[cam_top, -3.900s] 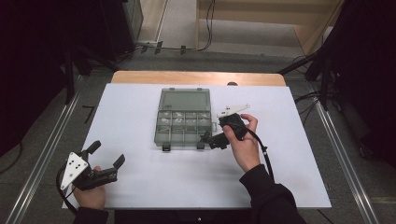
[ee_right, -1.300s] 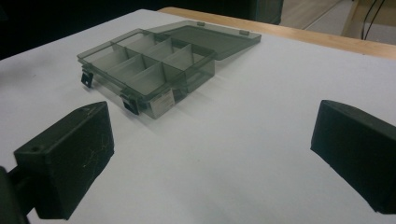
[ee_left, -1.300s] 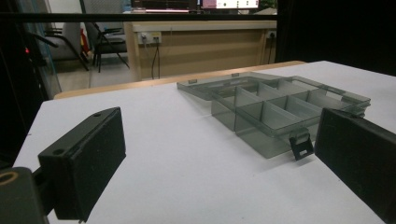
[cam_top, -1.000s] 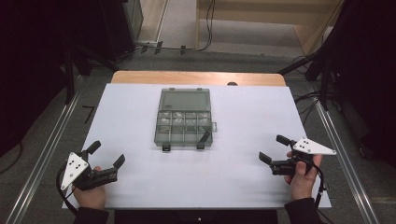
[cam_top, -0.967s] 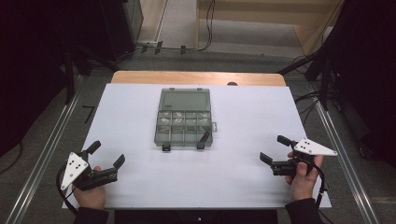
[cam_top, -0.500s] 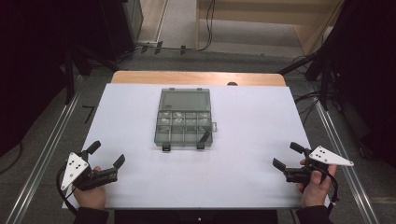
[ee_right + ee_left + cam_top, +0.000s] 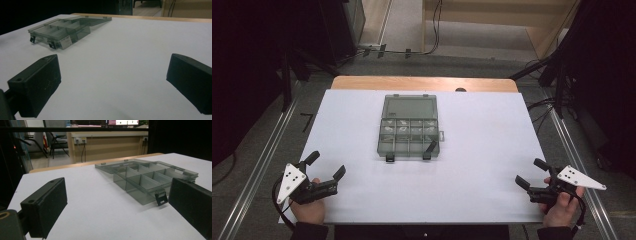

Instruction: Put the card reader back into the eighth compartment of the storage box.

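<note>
Organizer box (image 7: 409,127) lies mid-table toward the far edge, lid flipped open, latches undone. Left gripper (image 7: 326,172) and right gripper (image 7: 530,173) rest spread, empty, at near corners; opening looks finished.

Open table (image 7: 492,165) — only organizer box (image 7: 408,127) mid-table.

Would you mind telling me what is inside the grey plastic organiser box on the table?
The organiser box lies open, its lid flat behind it. Small pale pieces sit in the back row of compartments; what they are is too small to tell. The front row looks empty, though its tinted walls hide the corners.
</note>
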A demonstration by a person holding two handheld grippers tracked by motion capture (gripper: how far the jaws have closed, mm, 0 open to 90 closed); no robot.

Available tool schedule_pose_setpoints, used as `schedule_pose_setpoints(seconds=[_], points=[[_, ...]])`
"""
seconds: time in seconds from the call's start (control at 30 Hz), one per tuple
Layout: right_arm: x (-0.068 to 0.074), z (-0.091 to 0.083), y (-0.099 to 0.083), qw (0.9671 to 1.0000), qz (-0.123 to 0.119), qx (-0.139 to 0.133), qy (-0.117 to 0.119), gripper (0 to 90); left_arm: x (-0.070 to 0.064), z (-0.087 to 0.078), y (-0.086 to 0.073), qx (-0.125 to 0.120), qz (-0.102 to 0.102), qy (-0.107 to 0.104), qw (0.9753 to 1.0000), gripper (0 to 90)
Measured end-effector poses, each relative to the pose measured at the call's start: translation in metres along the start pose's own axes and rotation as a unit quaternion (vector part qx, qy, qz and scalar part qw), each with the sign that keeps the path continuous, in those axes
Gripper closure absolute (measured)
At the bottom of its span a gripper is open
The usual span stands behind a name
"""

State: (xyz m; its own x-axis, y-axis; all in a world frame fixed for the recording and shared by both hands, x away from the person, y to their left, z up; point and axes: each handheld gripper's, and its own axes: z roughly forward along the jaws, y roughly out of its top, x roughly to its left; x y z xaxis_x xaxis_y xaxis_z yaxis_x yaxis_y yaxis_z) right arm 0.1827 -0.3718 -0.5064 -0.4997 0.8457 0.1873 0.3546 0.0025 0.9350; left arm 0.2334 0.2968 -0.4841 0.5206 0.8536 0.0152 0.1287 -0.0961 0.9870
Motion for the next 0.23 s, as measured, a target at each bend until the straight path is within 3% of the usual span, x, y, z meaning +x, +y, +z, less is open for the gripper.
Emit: schedule_pose_setpoints(seconds=[0.23], points=[[-0.0023, -0.0024, -0.0025, 0.9999, 0.007, -0.009, -0.007, 0.0, 0.0000, 0.0000, 0.0000, -0.001, -0.001, 0.001, 1.0000, 2.3]])
